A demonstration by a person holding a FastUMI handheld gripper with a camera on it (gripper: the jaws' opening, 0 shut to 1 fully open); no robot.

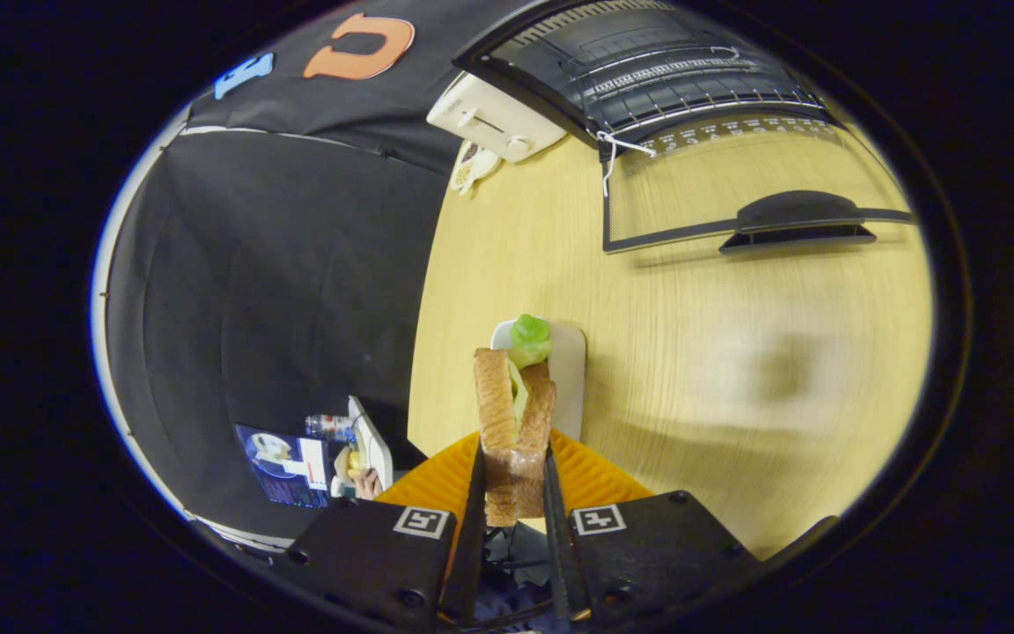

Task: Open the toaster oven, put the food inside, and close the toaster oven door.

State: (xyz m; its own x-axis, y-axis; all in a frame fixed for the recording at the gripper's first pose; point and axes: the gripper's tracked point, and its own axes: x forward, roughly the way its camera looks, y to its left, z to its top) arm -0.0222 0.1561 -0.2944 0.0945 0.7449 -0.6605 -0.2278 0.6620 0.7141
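My gripper (514, 462) is shut on a sandwich (514, 414), two slices of toast with green lettuce between them, both fingers pressing its sides. The sandwich hangs above the wooden table (692, 352), over an orange ridged plate (591, 475) and a small white board (567, 370) just ahead of the fingers. Beyond, at the far side of the table, the toaster oven (648, 70) stands with its glass door (736, 194) folded down flat, its dark handle (793, 220) toward me. The wire rack inside the oven shows.
A white toaster (494, 119) stands beside the oven at the table's far edge, with a small dish (472, 167) next to it. The table's edge drops off toward black cloth on one side. A person's hand (366, 480) holding a device shows past that edge.
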